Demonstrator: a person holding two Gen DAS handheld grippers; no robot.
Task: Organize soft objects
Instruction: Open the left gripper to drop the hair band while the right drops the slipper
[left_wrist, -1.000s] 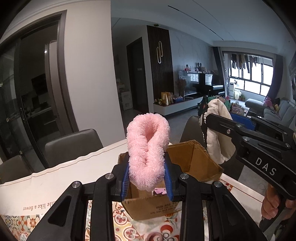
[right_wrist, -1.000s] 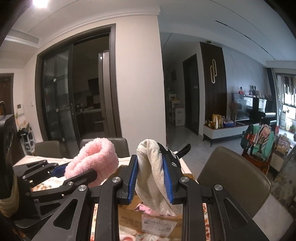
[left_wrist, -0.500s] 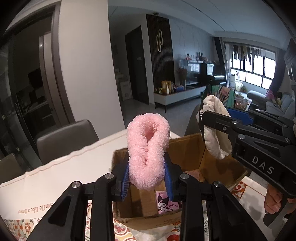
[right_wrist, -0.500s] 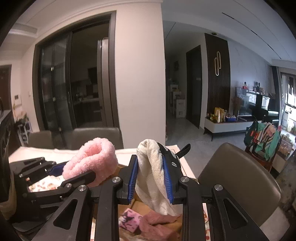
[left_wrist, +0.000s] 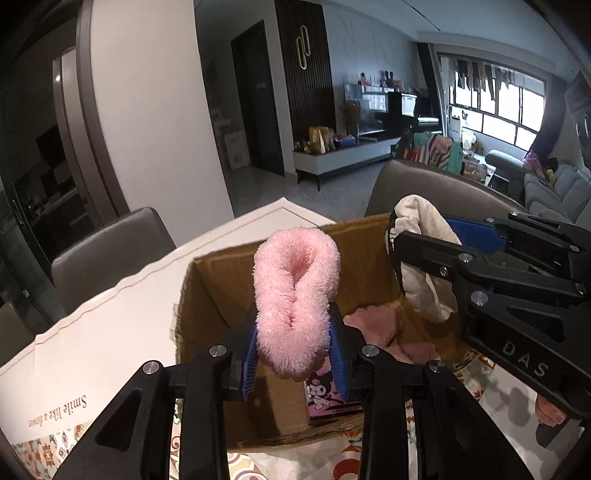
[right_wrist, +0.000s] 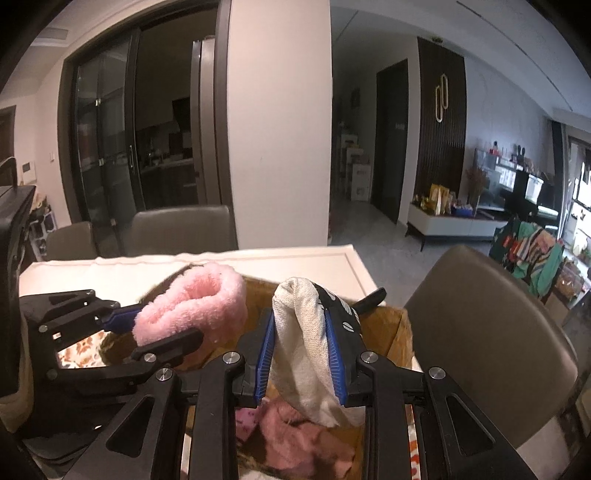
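My left gripper is shut on a fluffy pink sock, folded into a loop, held over the open cardboard box. My right gripper is shut on a cream sock with a dark patterned part, also over the box. In the left wrist view the cream sock and the right gripper hang at the box's right side. In the right wrist view the pink sock sits left of the cream one. A dusty-pink cloth and a pink cartoon card lie inside the box.
The box stands on a table with a patterned cloth and a white sheet. Grey chairs stand along the far side, and one at the right end. A wall and glass doors lie beyond.
Both grippers have moved forward and tilted down over the box, so its inside with the pink cloth and card now shows. Both socks stay gripped.
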